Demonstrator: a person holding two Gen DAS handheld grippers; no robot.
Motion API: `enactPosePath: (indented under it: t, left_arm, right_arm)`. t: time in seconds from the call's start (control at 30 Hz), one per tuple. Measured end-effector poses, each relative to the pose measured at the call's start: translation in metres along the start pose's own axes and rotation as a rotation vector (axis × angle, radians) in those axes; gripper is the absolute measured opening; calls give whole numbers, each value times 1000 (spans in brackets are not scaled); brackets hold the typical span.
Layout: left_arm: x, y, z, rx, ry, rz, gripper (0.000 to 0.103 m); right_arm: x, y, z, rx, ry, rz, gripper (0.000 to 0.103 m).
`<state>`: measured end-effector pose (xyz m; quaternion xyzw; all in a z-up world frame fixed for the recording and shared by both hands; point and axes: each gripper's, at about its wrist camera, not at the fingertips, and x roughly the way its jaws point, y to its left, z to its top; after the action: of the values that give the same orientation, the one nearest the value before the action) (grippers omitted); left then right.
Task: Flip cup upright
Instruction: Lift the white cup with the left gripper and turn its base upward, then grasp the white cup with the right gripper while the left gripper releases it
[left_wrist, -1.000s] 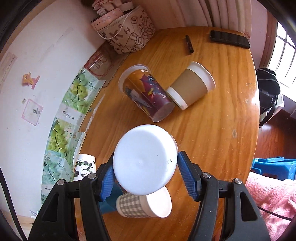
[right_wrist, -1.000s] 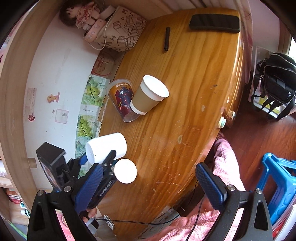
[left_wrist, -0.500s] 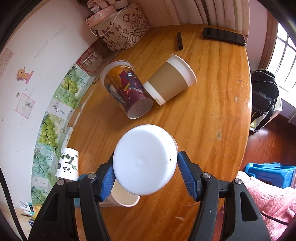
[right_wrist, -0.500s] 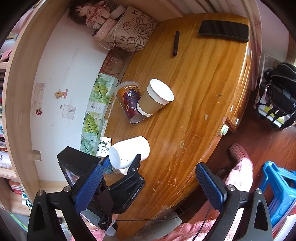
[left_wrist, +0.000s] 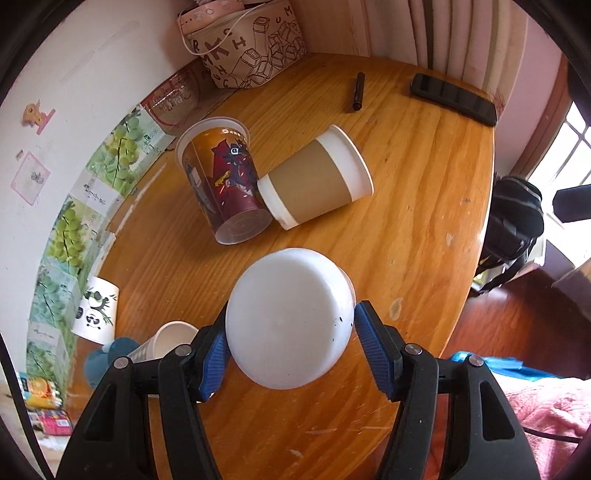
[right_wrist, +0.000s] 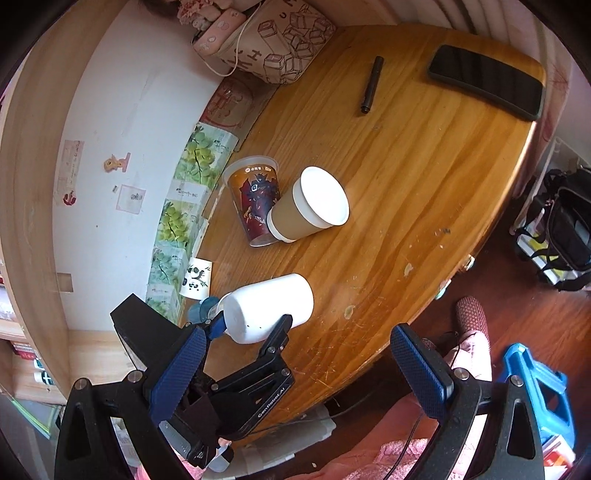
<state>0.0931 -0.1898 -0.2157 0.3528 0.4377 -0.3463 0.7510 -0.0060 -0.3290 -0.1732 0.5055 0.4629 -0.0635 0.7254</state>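
My left gripper (left_wrist: 290, 343) is shut on a white plastic cup (left_wrist: 290, 323), its flat base facing the camera. In the right wrist view the white cup (right_wrist: 267, 312) is held on its side above the table's near left edge, mouth pointing away to the right. My right gripper (right_wrist: 295, 369) is open and empty, off the table's front edge. A brown paper cup (left_wrist: 317, 182) and a printed orange-red cup (left_wrist: 221, 184) lie on their sides, touching, mid-table.
A checked paper cup (left_wrist: 162, 341) and a panda cup (left_wrist: 96, 312) sit at the left edge by the wall. A patterned bag (left_wrist: 243, 44), a black pen (left_wrist: 357, 91) and a phone (left_wrist: 453, 99) are at the far end. A blue stool (right_wrist: 532, 391) stands on the floor.
My left gripper has lifted and drawn back with the white cup, tilting it. The checked cup beneath it now shows to the left. My right gripper rose a little.
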Motion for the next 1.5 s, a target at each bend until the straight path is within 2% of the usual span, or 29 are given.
enactPosePath:
  t: [0.3,0.7,0.87,1.1,1.17,1.27,1.37,1.5]
  left_arm:
    - [10,3,9,-184,42,-64,68]
    - [0,16,2,-393,-8,-93,68]
    - [-13,23,-12,-484,-71,-115,68]
    - [-30,33,-28,-630,-136,-119,73]
    - [-35,37,-32,-677,-151,-133,80]
    - [-43,40,-39,-729,-174,-128,81]
    - [-48,40,-43,-766,-171,-86,81]
    - [-51,38,-49,-817,-161,-75,81]
  right_arm:
    - [12,-1,33,-74,111,-10,101]
    - [33,-2,54,-151,239,-21,101]
    - [51,0,57,-168,319,-7,101]
    - [85,-10,60,-50,494,96,101]
    - [94,-13,60,4,548,129,101]
    - [110,-23,58,120,642,192,101]
    - [128,-34,51,270,748,246,101]
    - [144,-51,37,470,829,291,101]
